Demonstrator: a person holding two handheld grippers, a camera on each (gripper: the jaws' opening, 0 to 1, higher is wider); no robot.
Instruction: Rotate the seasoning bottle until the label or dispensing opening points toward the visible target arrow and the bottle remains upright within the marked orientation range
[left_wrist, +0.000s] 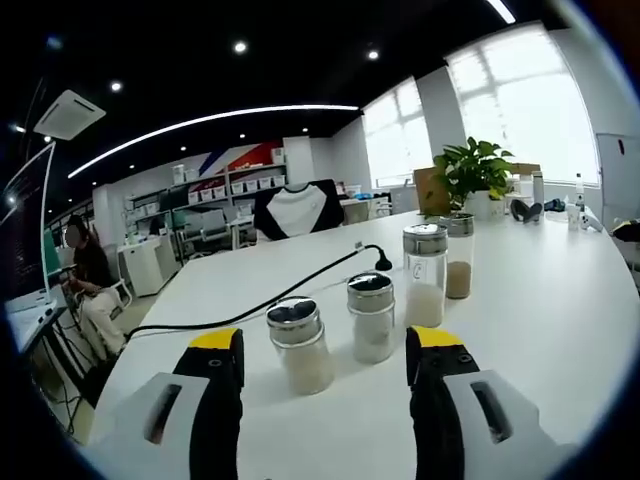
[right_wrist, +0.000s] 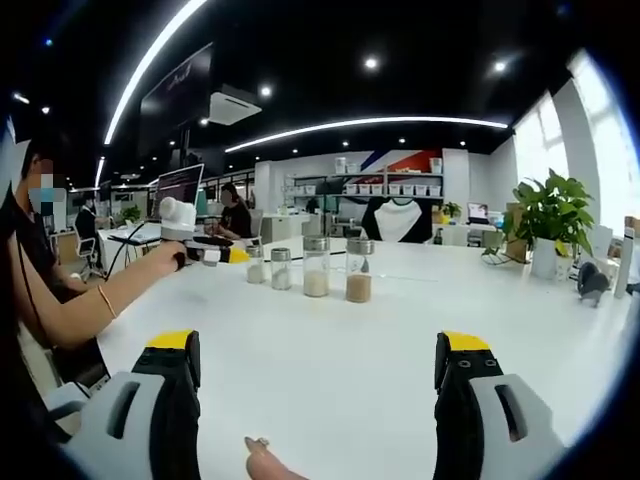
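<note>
The white table (left_wrist: 560, 300) is carrying four upright seasoning bottles in a row, and the left gripper (left_wrist: 325, 365) is hovering just short of the two nearest, its jaws standing apart with nothing between them. In the right gripper view, the right gripper (right_wrist: 315, 375) is waiting well back from the row, jaws likewise apart and empty.

No target arrow is showing on the table, so which bottle is meant is not clear. I would judge it best to close squarely on the glass body, below the metal cap, and turn slowly, keeping the base flat.

The tall bottle (left_wrist: 425, 275) is holding white grains; the brown-filled bottle (left_wrist: 459, 255) is standing just behind it. The two short bottles (left_wrist: 371, 318) (left_wrist: 300, 346) are holding pale powder.
</note>
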